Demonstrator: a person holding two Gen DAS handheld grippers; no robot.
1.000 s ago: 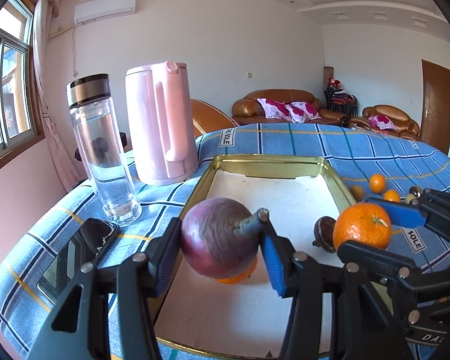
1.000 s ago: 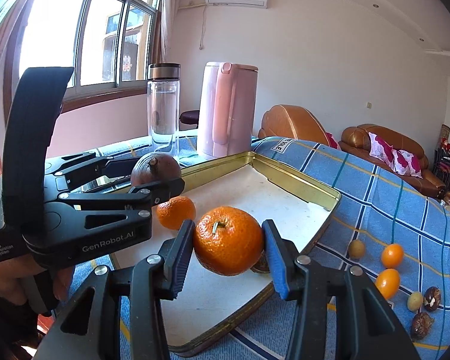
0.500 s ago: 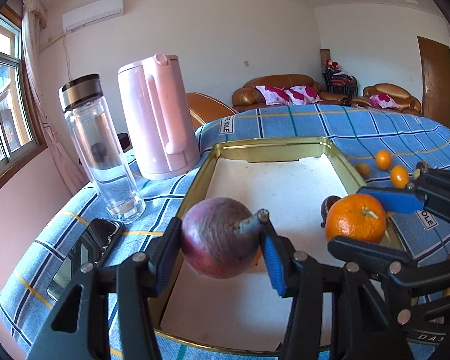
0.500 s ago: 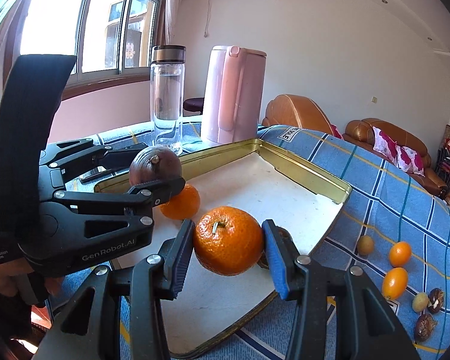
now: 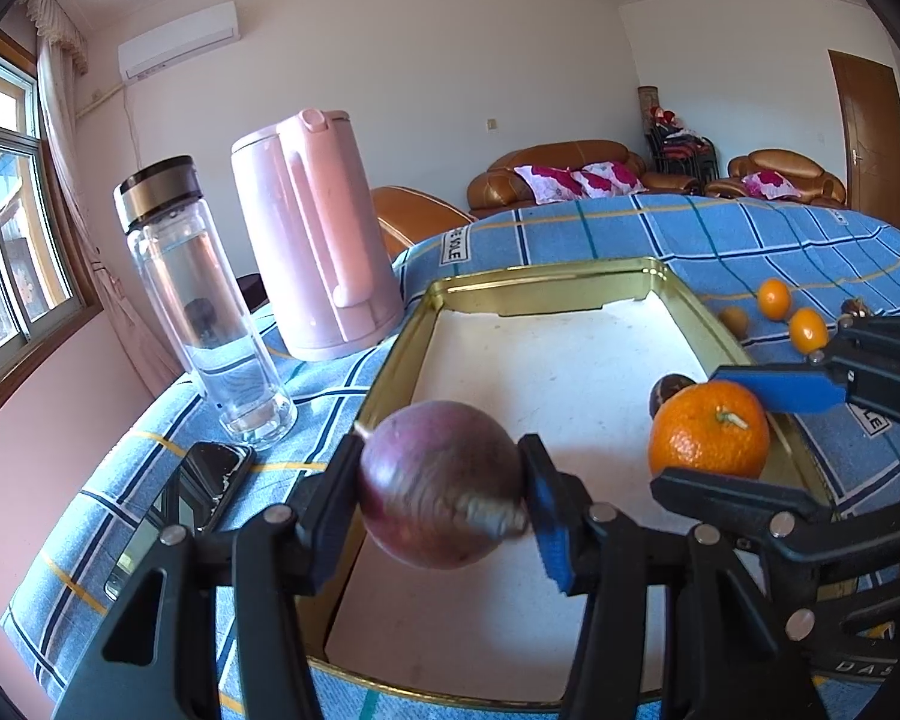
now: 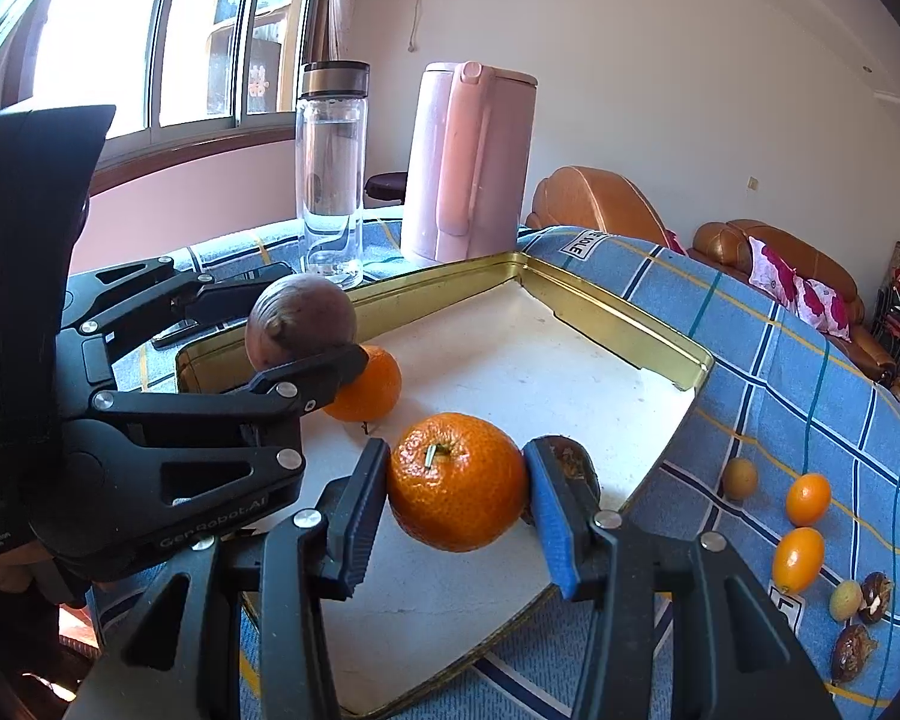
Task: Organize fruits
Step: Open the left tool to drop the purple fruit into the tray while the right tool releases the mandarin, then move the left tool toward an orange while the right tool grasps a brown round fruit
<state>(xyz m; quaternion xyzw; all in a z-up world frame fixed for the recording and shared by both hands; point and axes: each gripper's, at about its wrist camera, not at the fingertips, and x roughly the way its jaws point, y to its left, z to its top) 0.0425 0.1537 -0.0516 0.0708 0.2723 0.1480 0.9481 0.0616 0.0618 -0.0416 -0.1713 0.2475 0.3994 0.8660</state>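
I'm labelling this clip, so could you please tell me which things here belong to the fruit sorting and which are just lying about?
Job: purple fruit in left gripper; orange in right gripper; second orange; tin tray; kumquats.

Lying about: pink kettle; glass bottle; phone.

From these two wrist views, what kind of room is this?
Most likely a home living room. Brown leather sofas with floral cushions stand along the far wall, a white wall-mounted air conditioner hangs near the curtained window, and the blue checked tablecloth covers a household table.
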